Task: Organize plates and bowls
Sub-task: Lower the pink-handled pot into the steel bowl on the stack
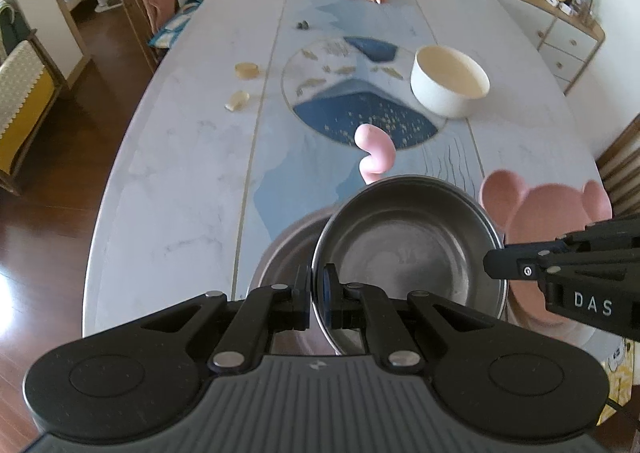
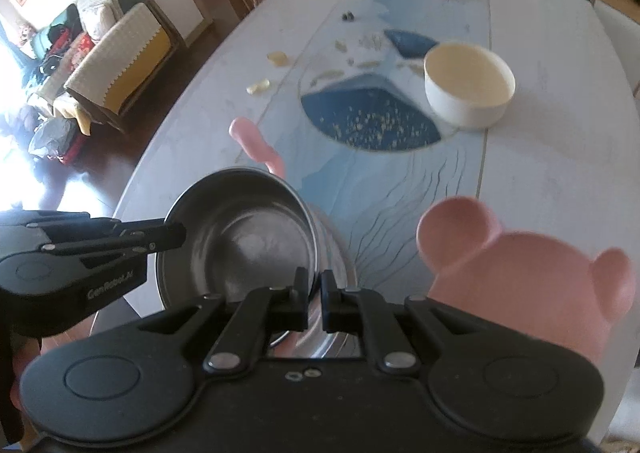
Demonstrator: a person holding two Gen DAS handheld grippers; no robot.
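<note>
Both grippers are pinching the same steel bowl rn, left gripper clamping its near rim, right gripper clamping the opposite side. There's a 2nd metal bowl sitting right under it. Pink bear plate is lying just beside, w/ a white bowl further ahead on the table.

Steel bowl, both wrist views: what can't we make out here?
- Steel bowl: near rim hidden by left gripper in the left view, by right gripper in the right.
- Second steel dish beneath: mostly covered by the bowl.
- Pink bear-shaped plate: blurred, near part hidden by the gripper body.
</note>
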